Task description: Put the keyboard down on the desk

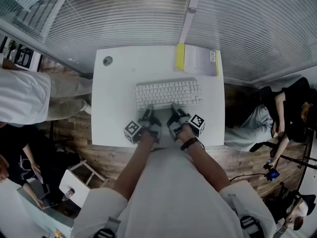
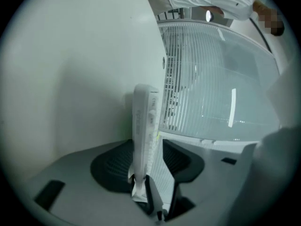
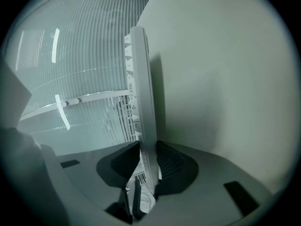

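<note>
A white keyboard [image 1: 168,94] lies flat across the middle of the white desk [image 1: 114,113]. Both grippers are at its near edge. My left gripper [image 1: 148,114] has that edge [image 2: 145,126] between its jaws. One pad [image 2: 113,168] lies beside the keyboard and the other pad [image 2: 181,161] stands apart with a gap, so the left gripper [image 2: 148,166] is open. My right gripper [image 1: 176,110] is shut on the same edge [image 3: 141,88], a dark pad pressing on each side where the right gripper [image 3: 148,166] meets it. The desk top [image 3: 221,79] runs close alongside.
A book with a yellow spine [image 1: 197,59] lies at the desk's far right, and a round cable cap [image 1: 107,60] at the far left. Ribbed glass panels rise behind the desk. One person [image 1: 25,95] stands at the left and another [image 1: 287,113] sits at the right.
</note>
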Demonstrator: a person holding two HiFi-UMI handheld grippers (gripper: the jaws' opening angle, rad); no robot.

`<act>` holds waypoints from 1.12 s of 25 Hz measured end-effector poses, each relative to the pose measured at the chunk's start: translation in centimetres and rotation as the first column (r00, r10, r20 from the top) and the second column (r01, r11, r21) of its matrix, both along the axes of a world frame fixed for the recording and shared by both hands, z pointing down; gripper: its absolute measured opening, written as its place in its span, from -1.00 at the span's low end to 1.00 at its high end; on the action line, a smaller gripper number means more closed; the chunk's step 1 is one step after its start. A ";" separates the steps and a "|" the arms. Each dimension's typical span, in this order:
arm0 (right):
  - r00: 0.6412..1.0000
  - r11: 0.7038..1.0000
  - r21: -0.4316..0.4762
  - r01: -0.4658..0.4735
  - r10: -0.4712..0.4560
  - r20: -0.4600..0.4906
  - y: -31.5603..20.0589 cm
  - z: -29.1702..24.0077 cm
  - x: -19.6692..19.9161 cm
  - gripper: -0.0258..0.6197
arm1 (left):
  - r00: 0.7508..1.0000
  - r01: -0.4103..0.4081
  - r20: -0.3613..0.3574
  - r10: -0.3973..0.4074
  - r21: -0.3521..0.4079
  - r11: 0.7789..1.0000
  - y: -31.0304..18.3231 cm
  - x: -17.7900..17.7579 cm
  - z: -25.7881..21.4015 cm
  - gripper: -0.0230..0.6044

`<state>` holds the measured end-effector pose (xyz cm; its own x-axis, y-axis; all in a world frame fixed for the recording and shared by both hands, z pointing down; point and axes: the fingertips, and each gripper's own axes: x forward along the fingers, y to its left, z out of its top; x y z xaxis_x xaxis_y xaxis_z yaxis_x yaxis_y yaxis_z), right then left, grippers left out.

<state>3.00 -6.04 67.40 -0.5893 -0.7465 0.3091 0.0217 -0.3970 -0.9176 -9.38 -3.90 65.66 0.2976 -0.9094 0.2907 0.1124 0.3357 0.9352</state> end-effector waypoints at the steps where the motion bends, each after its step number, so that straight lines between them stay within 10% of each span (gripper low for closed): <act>1: 1.000 1.000 -0.006 -0.002 0.002 -0.005 0.1 0.1 0.0 -0.57 | 1.000 -0.013 0.020 0.013 -0.005 1.000 0.4 -0.1 -0.1 -0.35; 12: 0.998 0.997 -0.074 -0.029 0.024 -0.063 -0.2 1.4 0.2 -0.57 | 0.989 -0.111 0.100 0.112 -0.012 0.994 2.1 -0.2 -0.8 -0.34; 24: 0.979 0.993 -0.119 0.016 -0.040 -0.199 -0.5 3.4 0.1 -0.54 | 0.985 -0.167 0.032 0.168 -0.028 0.986 3.4 0.1 -1.2 -0.34; 28: 0.964 0.993 -0.088 0.073 -0.093 -0.250 -0.5 2.1 -0.3 -0.23 | 0.991 -0.133 0.017 0.133 -0.015 0.991 3.2 -0.9 -1.2 -0.34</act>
